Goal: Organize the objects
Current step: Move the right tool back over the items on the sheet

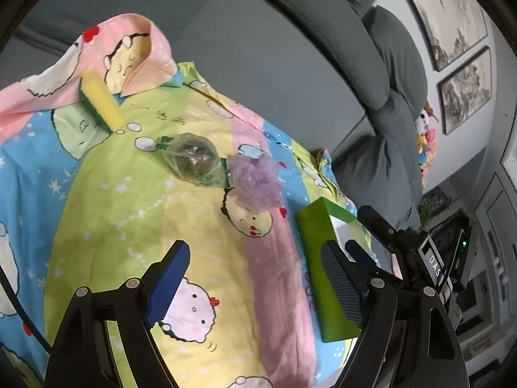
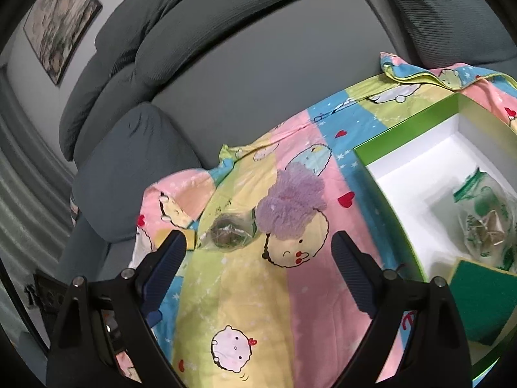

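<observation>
Both the left gripper [image 1: 255, 278] and right gripper [image 2: 258, 268] gape empty; straddle the purple puff [image 2: 290, 203] squarely, then carry it to the green box [image 2: 404, 142].

Two downward wrist views, shared quilt [image 1: 200, 226]

The sheet [image 1: 200, 226] shows pastel pink, yellow, green and blue patches with cartoon faces, stars and red hearts. On it lie a lilac pompom [image 2: 290, 207] and a yellow-green sponge [image 1: 101, 102]. Beside the pompom, the box [image 2: 387, 200] is green outside, white inside. The sofa [image 2: 258, 64] is grey.
</observation>
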Tool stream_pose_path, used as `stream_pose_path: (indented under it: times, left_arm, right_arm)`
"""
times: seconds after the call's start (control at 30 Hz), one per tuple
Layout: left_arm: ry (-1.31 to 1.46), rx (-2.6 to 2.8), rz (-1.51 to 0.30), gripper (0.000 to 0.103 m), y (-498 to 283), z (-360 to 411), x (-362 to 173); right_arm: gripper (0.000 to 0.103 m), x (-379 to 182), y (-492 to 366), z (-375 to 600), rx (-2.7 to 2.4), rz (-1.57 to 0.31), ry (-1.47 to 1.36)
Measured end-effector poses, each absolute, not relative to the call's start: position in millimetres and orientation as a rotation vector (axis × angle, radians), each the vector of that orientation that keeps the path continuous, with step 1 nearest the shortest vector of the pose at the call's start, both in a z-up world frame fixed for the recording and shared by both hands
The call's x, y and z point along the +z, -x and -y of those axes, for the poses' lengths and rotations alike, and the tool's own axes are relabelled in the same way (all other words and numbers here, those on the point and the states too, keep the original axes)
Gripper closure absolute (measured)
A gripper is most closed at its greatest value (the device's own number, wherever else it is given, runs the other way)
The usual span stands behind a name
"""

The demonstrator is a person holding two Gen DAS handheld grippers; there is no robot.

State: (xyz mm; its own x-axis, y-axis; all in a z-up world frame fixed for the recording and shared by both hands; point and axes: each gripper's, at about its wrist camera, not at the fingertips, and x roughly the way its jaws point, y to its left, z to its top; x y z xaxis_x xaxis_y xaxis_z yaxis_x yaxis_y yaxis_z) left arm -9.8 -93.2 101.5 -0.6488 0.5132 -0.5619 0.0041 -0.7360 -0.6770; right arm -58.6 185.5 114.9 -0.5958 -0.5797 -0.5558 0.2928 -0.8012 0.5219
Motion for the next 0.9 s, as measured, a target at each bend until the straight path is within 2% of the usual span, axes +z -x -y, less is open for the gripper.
stream_pose_path:
  times: [0.1,0.2,0.47,0.9]
  left_arm:
    - [1.15,2.438,0.953,0.02,11,97,98]
    - [1.181,2.45,0.939,0.02,12,98,96]
    - [1.208,2.479,0.906,0.02,8,107,93]
    - [1.213,2.451,0.965,0.02,10,120,89]
  right_arm:
    - [0.011,110,61,-179,-2.359,0.516,-1.037]
    - [0.004,105,62,-171,-2.349,0.504,-1.055]
    - [0.004,96,65,-152,-2.324,0.472,-1.096]
    - [0.002,80,70,-137,-2.308,0.426,-1.17]
